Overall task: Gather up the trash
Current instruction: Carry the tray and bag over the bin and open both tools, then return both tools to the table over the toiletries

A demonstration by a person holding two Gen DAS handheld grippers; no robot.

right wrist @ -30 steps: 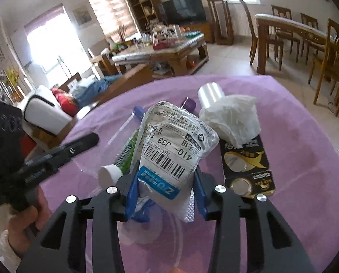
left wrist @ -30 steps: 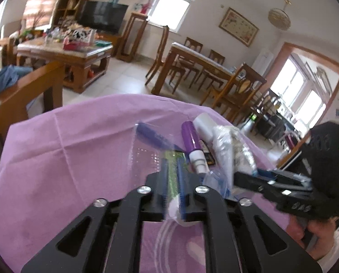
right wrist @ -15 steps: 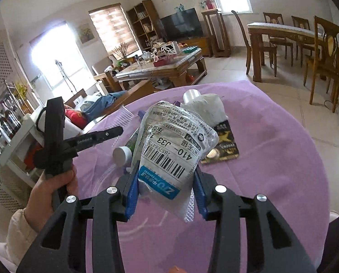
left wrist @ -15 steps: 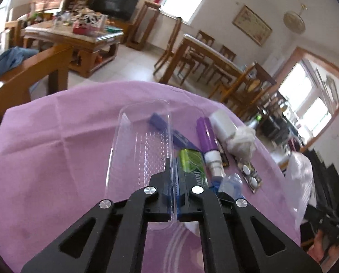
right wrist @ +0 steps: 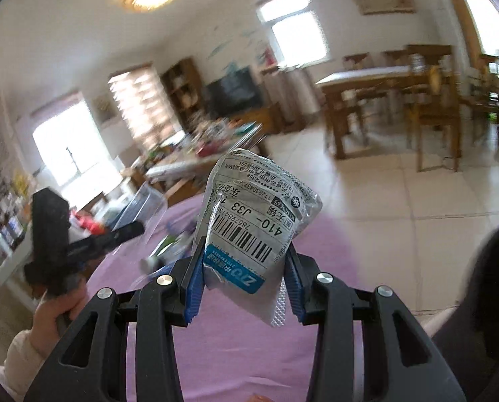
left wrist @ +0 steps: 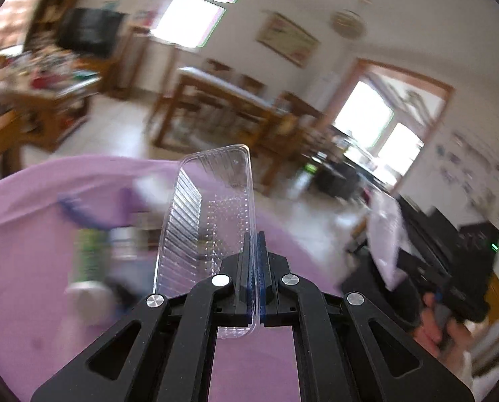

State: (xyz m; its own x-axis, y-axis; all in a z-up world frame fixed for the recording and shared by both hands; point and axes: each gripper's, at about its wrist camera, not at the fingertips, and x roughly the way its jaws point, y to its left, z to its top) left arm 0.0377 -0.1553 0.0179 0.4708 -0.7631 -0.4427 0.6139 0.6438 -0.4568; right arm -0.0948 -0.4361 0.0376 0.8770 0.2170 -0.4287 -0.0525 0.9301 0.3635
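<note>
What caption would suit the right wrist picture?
Right hand-held gripper shut on a crumpled grey plastic courier bag above a round purple-clothed table.

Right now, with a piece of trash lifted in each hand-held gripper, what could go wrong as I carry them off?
1. The left hand-held gripper pinches the clear plastic tray only by one thin edge; it could swing or slip out.
2. The right hand-held gripper squeezes a crumpled courier bag; soft film may slide free.
3. More trash remains on the purple tablecloth; a low swing could knock it off.
</note>
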